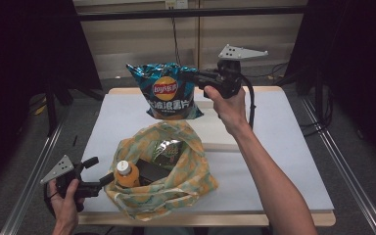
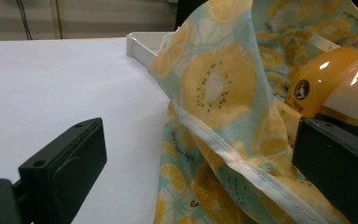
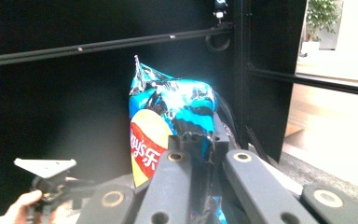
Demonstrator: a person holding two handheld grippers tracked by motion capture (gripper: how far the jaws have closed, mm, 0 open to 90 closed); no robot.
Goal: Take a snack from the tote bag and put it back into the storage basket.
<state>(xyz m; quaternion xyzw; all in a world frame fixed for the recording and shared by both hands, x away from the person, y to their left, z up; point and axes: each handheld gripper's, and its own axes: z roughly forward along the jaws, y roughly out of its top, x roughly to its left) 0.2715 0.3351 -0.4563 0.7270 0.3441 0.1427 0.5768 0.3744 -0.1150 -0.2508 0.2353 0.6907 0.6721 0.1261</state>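
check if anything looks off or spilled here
Nothing spilled. The chip bag hangs in the air, pinched at its edge by the right gripper above the slumped fruit-print tote, where an orange bottle leans at the opening.

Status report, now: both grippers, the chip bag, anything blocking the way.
Right gripper shut on chip bag, held clear above the table. Left gripper open astride the tote bag rim, holding nothing. Orange bottle and a green packet sit in the tote.
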